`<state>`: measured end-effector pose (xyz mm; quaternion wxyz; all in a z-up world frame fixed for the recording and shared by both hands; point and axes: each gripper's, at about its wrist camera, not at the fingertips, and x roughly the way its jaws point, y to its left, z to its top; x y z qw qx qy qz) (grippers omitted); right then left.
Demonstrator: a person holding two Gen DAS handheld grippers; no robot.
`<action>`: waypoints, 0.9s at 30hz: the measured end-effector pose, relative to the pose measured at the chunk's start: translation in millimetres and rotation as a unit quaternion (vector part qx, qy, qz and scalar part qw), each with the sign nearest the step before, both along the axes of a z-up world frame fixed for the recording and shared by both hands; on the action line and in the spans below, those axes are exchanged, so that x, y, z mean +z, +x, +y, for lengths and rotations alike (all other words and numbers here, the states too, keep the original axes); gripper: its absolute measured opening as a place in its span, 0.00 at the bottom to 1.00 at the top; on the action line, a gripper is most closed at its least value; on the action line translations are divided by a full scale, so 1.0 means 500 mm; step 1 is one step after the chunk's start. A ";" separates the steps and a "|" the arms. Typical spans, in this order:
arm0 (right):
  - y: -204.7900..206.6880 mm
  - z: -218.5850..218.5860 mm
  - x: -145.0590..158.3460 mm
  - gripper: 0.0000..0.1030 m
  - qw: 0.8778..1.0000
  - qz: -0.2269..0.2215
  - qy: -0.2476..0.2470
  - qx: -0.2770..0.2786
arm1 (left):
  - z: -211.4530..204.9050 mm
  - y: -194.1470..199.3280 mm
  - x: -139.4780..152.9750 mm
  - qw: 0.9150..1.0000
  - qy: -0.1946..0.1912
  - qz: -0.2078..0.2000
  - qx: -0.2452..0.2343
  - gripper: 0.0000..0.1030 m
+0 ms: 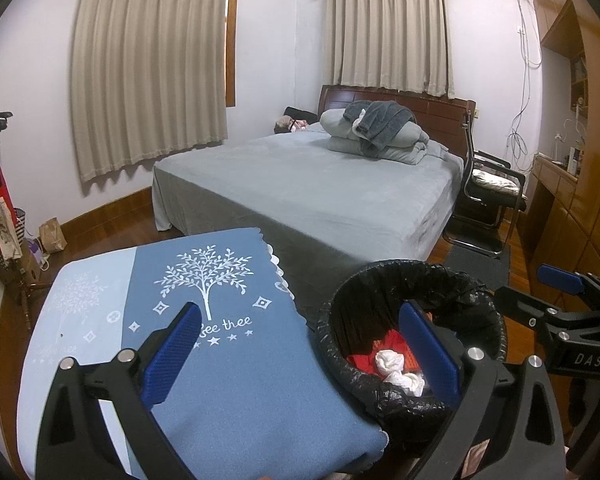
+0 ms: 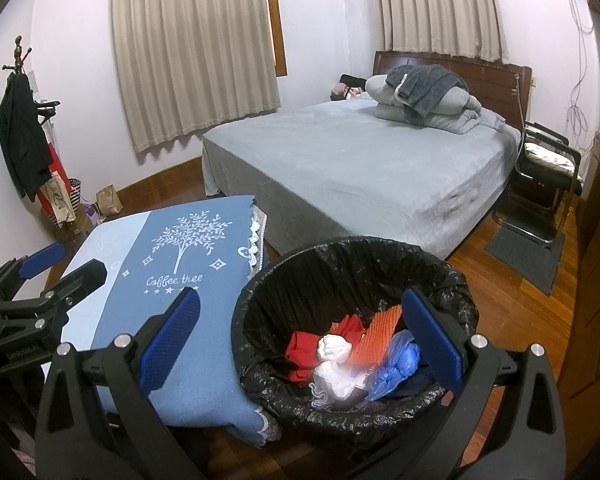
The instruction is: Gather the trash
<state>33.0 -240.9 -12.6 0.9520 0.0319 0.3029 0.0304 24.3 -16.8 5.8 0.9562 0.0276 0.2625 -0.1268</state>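
A round bin with a black liner [image 2: 340, 256] stands on the wooden floor beside a low table under a blue tree-print cloth [image 2: 204, 360]. Inside lie crumpled white tissues [image 2: 332, 348], a red piece [image 2: 304, 354], an orange foam net [image 2: 380, 330] blurred at its lower end, and a blue plastic bag [image 2: 396, 364]. My right gripper [image 2: 300, 338] hangs open over the bin's near left rim, holding nothing. My left gripper [image 1: 300, 354] is open and empty above the table edge, with the bin [image 1: 380, 276] to its right. Each view shows the other gripper, the left gripper [image 2: 60, 270] and the right gripper [image 1: 540, 288].
A grey-covered bed [image 2: 360, 168] with folded bedding fills the middle of the room. A black chair [image 2: 548, 172] and a floor mat [image 2: 528, 256] sit to its right, beside wooden cabinets [image 1: 580, 184]. A coat rack [image 2: 20, 128] and bags stand at the left wall.
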 end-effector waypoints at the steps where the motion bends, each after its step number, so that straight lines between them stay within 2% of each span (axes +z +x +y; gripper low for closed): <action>1: 0.000 0.000 0.000 0.95 1.000 0.000 0.001 0.000 | 0.000 0.000 0.000 1.000 0.000 0.000 0.000 0.94; 27: -0.006 0.002 -0.018 0.95 1.000 0.002 0.002 0.000 | 0.006 -0.002 -0.001 1.000 -0.005 0.002 0.001 0.94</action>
